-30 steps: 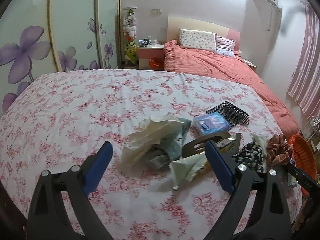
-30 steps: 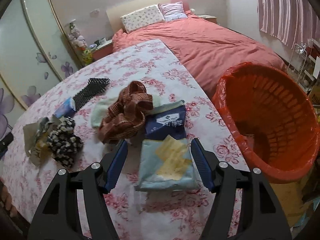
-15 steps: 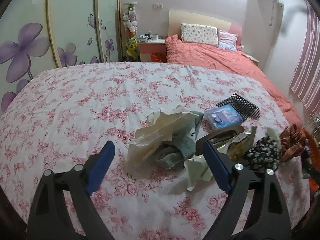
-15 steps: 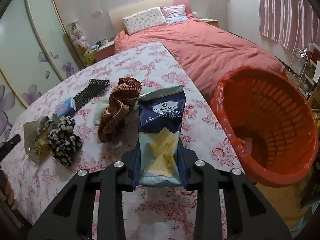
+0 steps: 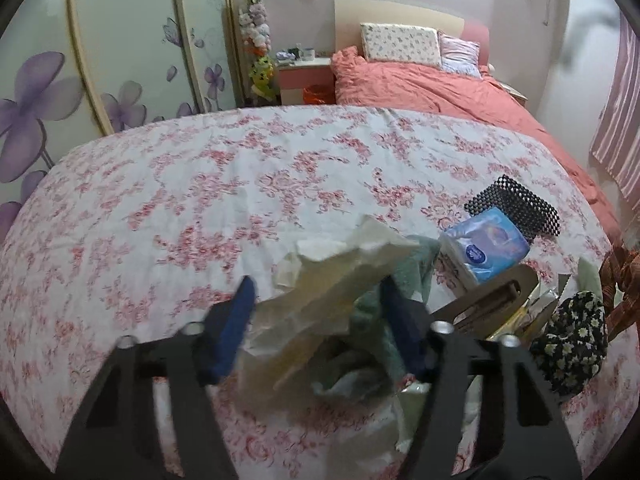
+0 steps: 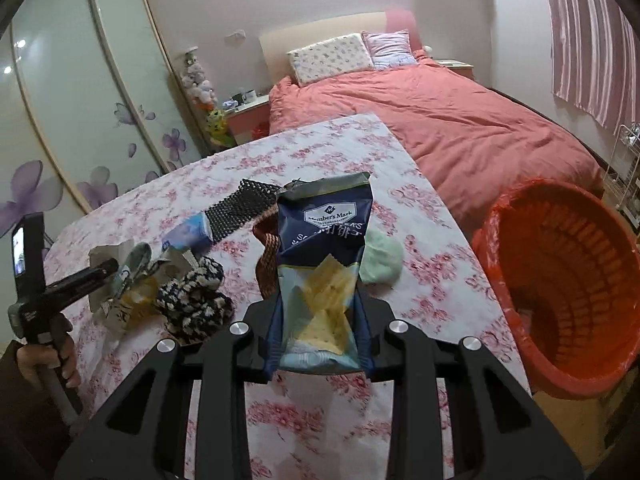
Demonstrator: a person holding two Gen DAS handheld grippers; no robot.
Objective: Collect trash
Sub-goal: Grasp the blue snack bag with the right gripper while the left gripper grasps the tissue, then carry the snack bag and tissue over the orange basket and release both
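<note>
Both claws on trash over the floral desk.

Left wrist: left claw (image 5: 316, 320) partly closed around crumpled paper (image 5: 340, 280); blue pads touch its sides, though the blur leaves a firm pinch unconfirmed. Tissue pack (image 5: 486, 242) at 2 o'clock, black mesh (image 5: 516, 208) just beyond it, floral cloth (image 5: 572, 340) at 3 o'clock, all on the desk (image 5: 200, 200).
Right wrist: right claw (image 6: 320, 340) clamped tight on a chip bag (image 6: 322, 264), held upright off the desk. Orange bin (image 6: 568, 292) at 3 o'clock, beside the desk edge. Green wad (image 6: 380, 256) just right of the bag; brown cloth (image 6: 268, 256) behind it. Left claw (image 6: 92, 276) at 9 o'clock.
</note>
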